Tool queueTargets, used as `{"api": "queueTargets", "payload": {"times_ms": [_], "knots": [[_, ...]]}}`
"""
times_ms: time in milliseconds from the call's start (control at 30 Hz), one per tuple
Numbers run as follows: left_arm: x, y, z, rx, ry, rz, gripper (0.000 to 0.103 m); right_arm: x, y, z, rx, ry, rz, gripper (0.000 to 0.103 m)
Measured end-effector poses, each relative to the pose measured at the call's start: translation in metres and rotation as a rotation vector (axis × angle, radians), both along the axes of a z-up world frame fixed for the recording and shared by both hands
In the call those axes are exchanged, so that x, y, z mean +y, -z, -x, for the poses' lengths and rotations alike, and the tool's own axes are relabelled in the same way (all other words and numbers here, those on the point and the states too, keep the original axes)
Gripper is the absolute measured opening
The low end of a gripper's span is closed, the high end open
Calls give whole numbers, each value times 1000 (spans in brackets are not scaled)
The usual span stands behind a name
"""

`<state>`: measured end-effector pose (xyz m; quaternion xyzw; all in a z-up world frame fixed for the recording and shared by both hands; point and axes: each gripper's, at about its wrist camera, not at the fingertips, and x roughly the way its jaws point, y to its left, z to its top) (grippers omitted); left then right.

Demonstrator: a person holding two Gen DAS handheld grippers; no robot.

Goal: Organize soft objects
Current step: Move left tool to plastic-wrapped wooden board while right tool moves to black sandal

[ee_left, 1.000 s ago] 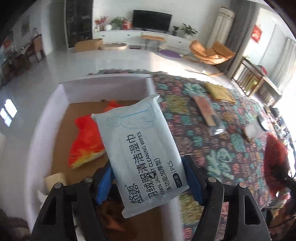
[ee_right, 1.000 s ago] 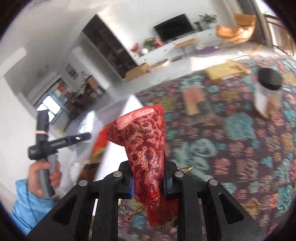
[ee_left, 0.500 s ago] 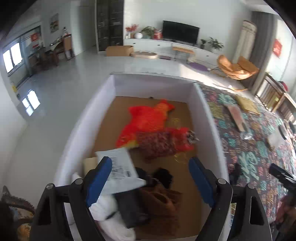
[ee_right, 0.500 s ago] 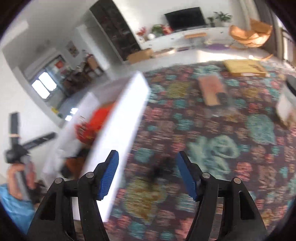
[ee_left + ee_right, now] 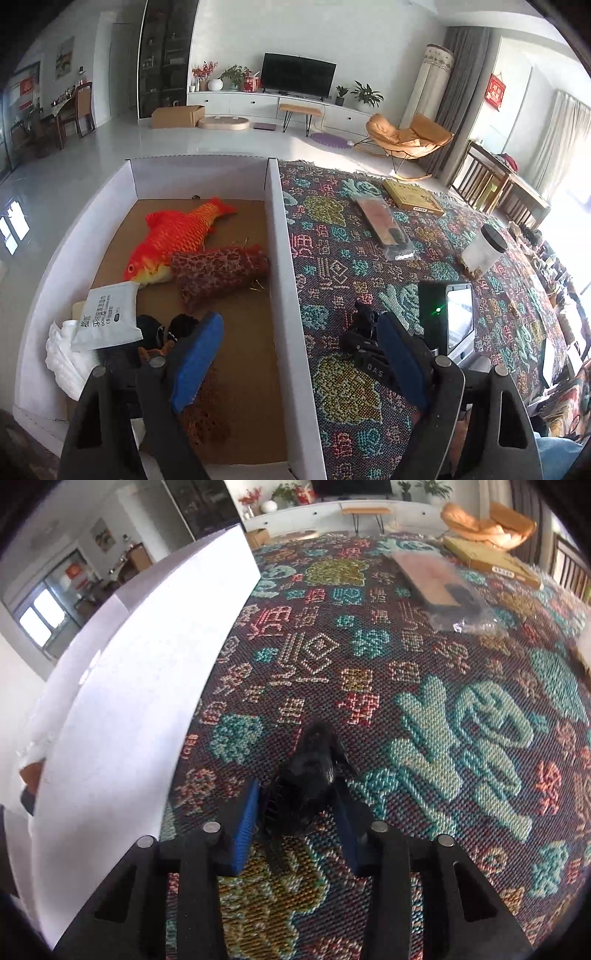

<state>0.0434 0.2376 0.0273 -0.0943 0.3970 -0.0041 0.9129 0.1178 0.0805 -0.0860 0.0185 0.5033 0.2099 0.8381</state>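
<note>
One black furry thing (image 5: 314, 764) sits between the right hand-held gripper's (image 5: 295, 819) just-narrowed jaws, grip uncertain.

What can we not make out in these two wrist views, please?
Right wrist view: black object, too dark and fuzzy to identify.
Right wrist view: box contents, hidden behind its white wall.
Left wrist view: white cloth, partly covered by the wipes pack.
Left wrist view: print on the yellow flat box, too small.
</note>
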Motion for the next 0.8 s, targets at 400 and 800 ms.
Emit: {"api": "queueTargets", "payload": {"times_ms": [400,800], "knots": [[-122,39,-22,76,276,29,85,-273,-18,6,-33,253,93,40],[-206,140,-128,149,270,-114,85,-385,-34,13,-134,507,-11,70]]}}
